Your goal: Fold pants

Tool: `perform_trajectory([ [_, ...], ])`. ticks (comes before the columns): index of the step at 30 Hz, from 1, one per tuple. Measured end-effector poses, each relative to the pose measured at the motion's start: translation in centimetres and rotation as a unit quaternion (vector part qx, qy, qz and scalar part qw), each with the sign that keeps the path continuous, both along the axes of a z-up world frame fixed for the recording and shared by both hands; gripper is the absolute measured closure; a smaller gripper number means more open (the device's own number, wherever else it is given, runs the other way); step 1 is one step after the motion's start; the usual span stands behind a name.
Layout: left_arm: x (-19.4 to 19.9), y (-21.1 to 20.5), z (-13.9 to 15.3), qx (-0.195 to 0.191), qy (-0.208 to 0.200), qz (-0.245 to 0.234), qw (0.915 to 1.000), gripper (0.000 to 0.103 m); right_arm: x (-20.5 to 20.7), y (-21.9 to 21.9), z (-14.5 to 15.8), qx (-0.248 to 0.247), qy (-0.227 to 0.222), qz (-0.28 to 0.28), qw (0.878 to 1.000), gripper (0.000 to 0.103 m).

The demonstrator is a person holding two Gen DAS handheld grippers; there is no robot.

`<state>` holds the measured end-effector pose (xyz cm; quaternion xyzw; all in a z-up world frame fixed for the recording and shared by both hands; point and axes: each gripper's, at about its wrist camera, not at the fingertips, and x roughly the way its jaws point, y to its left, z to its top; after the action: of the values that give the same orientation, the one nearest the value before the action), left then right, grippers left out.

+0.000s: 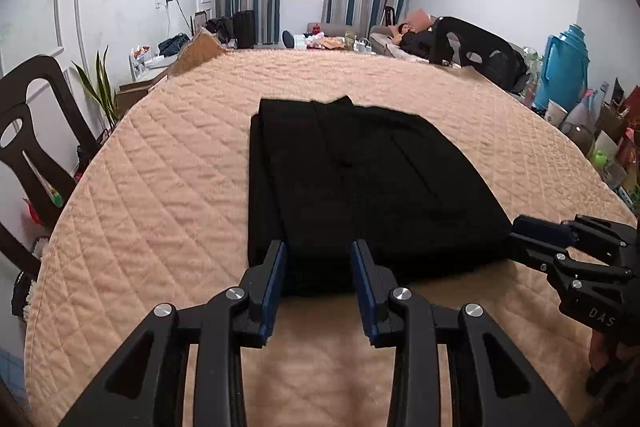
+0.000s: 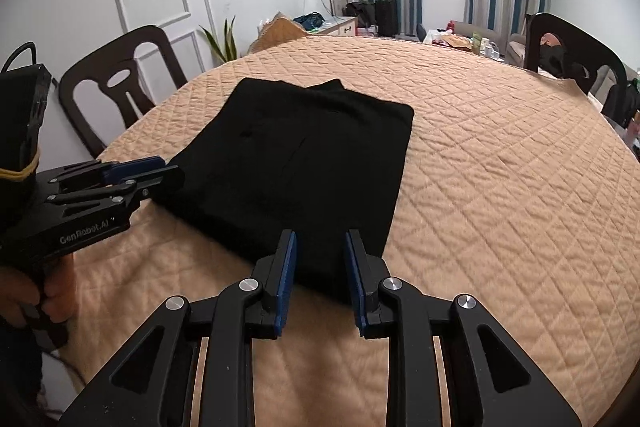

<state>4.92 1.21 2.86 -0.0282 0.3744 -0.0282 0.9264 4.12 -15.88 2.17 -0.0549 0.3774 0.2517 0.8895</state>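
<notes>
Black pants (image 1: pixel 360 183) lie folded into a flat rectangle on the peach quilted table (image 1: pixel 168 195); they also show in the right wrist view (image 2: pixel 304 155). My left gripper (image 1: pixel 320 251) is open, its blue-padded fingers straddling the near left edge of the pants. My right gripper (image 2: pixel 320 239) is open at the near right edge of the pants. Each gripper shows in the other's view: the right one (image 1: pixel 520 231), the left one (image 2: pixel 168 167). Neither holds the cloth.
Dark wooden chairs stand at the table's left (image 1: pixel 28 131) and far right (image 2: pixel 568 55). A blue thermos (image 1: pixel 560 67) and clutter sit at the right edge. A plant (image 2: pixel 224 43) stands by the wall. The quilted table (image 2: pixel 500 167) spreads wide around the pants.
</notes>
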Motion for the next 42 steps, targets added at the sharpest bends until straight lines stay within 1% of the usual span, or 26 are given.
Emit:
perform_trajectory([
  [1, -0.3, -0.1, -0.1, 0.004, 0.002, 0.000, 1.0000, 0.067, -0.6, -0.2, -0.1, -0.008, -0.003, -0.007, 1.000, 0.069],
  [5, -1.4, -0.3, -1.1, 0.021, 0.018, 0.003, 0.9996, 0.063, -1.4, -0.6, -1.0, -0.032, 0.018, -0.008, 0.999, 0.069],
  [8, -1.5, -0.3, -1.9, 0.032, 0.029, 0.008, 0.9991, 0.061, -1.8, -0.5, -1.8, -0.054, 0.026, -0.008, 0.998, 0.068],
  [10, -1.4, -0.2, -2.5, 0.034, 0.038, 0.011, 0.9987, 0.059, -1.6, -0.5, -1.9, -0.055, 0.032, -0.011, 0.998, 0.068],
  [11, -1.4, -0.2, -2.6, 0.034, 0.036, 0.010, 0.9987, 0.058, -1.5, -0.5, -2.0, -0.057, 0.035, -0.012, 0.998, 0.068],
  [13, -1.4, -0.4, -2.6, 0.038, 0.036, 0.009, 0.9986, 0.053, -1.4, -0.3, -2.0, -0.062, 0.034, -0.008, 0.997, 0.064],
  [15, -1.4, -0.6, -2.7, 0.043, 0.035, 0.008, 0.9984, 0.050, -1.5, -0.1, -2.1, -0.068, 0.031, -0.008, 0.997, 0.063],
  [19, -1.4, -0.6, -2.8, 0.047, 0.034, 0.010, 0.9983, 0.047, -1.6, -0.1, -2.1, -0.063, 0.032, -0.008, 0.997, 0.063],
  [21, -1.3, -0.7, -2.9, 0.051, 0.035, 0.016, 0.9980, 0.042, -1.6, -0.2, -2.2, -0.066, 0.031, -0.009, 0.997, 0.063],
  [23, -1.2, -0.7, -2.9, 0.053, 0.035, 0.018, 0.9978, 0.042, -1.6, -0.2, -2.2, -0.069, 0.029, -0.010, 0.997, 0.062],
  [24, -1.3, -0.7, -2.9, 0.054, 0.035, 0.018, 0.9978, 0.041, -1.6, -0.3, -2.2, -0.068, 0.029, -0.011, 0.997, 0.061],
  [25, -1.3, -0.7, -2.9, 0.055, 0.035, 0.018, 0.9977, 0.041, -1.6, -0.4, -2.2, -0.070, 0.029, -0.017, 0.997, 0.056],
  [27, -1.3, -0.6, -2.9, 0.057, 0.035, 0.020, 0.9976, 0.039, -1.7, -0.7, -2.2, -0.074, 0.027, -0.035, 0.996, 0.052],
  [29, -1.3, -0.6, -3.0, 0.057, 0.035, 0.022, 0.9975, 0.038, -1.6, -1.1, -2.2, -0.068, 0.031, -0.044, 0.996, 0.052],
  [42, -1.3, -0.5, -3.0, 0.057, 0.037, 0.026, 0.9974, 0.035, -1.6, -0.9, -2.2, -0.065, 0.035, -0.043, 0.996, 0.050],
])
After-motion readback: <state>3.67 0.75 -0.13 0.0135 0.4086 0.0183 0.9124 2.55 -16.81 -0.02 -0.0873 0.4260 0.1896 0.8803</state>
